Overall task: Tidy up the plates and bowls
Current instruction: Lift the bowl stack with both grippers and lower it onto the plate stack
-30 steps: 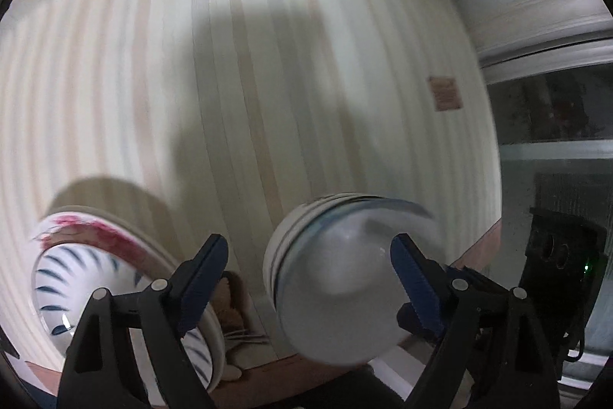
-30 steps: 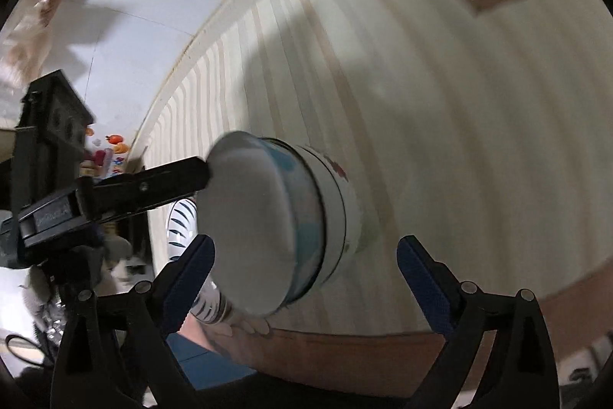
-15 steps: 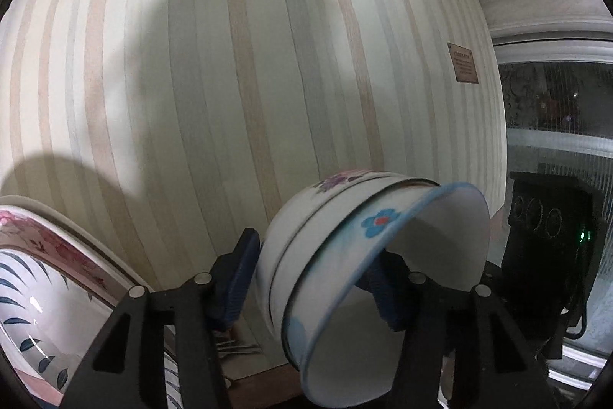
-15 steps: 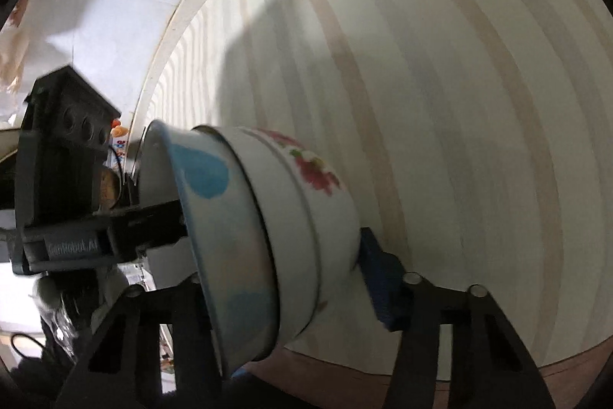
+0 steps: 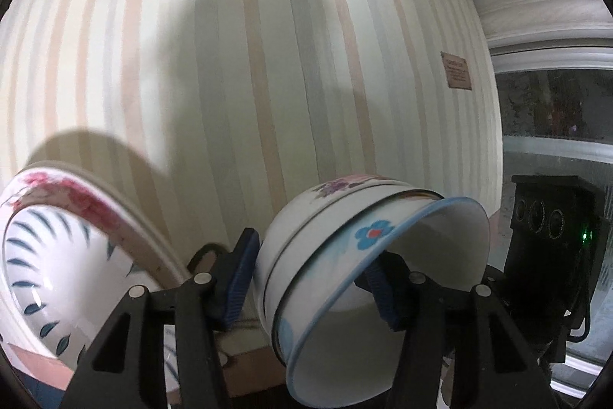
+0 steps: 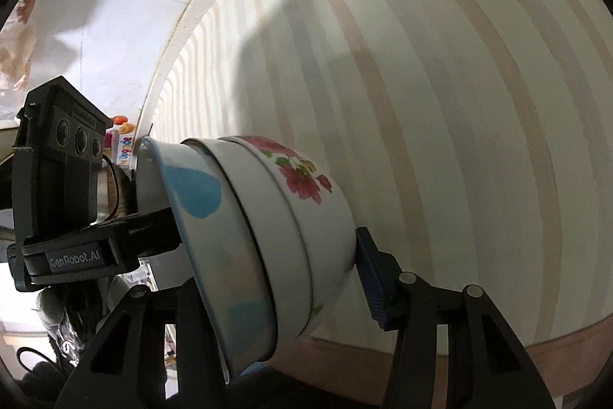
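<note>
A nested stack of white bowls with flower prints [image 5: 345,255] is held on its side in the air, the blue-rimmed bowl outermost. My left gripper [image 5: 312,278] is shut on the stack, one pad on its base, one inside the rim. In the right wrist view the same stack [image 6: 268,236] sits between my right gripper's [image 6: 268,290] fingers, which are shut on it too. A large plate with blue leaf marks and red flowers [image 5: 57,255] stands tilted at the lower left.
A striped wallpaper wall [image 5: 268,64] fills the background close ahead. A dark window [image 5: 555,110] is at the right. A brown table edge [image 6: 498,351] runs along the bottom. The other gripper's black body shows in the left wrist view [image 5: 551,255] and in the right wrist view [image 6: 61,202].
Both grippers went from open around the bowl stack to shut on it, and the stack has been lifted and tilted closer to the wall.
</note>
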The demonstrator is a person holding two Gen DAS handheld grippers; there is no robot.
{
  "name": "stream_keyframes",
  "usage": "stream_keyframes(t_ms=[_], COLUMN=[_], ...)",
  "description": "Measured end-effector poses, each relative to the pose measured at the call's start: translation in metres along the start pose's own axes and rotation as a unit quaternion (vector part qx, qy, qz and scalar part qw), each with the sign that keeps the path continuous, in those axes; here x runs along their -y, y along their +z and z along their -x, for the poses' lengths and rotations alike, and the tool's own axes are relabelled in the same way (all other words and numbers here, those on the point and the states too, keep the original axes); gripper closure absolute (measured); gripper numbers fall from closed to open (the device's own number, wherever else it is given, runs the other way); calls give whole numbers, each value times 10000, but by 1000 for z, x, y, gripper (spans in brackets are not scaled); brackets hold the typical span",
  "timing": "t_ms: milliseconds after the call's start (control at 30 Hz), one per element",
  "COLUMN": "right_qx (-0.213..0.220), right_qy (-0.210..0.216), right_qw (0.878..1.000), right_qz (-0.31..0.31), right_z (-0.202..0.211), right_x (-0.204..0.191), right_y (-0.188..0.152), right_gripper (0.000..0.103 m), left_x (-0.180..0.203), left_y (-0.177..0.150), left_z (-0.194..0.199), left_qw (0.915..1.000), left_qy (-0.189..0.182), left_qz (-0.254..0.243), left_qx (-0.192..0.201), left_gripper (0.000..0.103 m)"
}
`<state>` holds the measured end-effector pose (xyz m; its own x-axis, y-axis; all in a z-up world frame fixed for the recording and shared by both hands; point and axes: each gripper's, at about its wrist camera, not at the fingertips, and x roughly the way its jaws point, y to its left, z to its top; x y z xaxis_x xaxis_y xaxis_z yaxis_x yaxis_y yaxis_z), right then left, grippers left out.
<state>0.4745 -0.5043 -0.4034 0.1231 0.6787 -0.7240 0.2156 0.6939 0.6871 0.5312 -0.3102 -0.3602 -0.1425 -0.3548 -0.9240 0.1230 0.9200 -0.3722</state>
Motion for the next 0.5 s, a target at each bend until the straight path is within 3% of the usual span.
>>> stream_keyframes(t_ms=[267,500], right_qx=[-121,-402], right_qy=[81,216], right_qw=[9993,9961], right_qz=[343,759], right_z=[7,-18], right_x=[-46,-91], right_y=[-9,-12], right_gripper=[51,51], left_x=[-16,-64], left_y=[-20,-41], left_z=[42,79], left_qw=[9997,9968], left_qy=[20,80], left_qz=[141,595], left_qx=[208,531], left_gripper=[51,51])
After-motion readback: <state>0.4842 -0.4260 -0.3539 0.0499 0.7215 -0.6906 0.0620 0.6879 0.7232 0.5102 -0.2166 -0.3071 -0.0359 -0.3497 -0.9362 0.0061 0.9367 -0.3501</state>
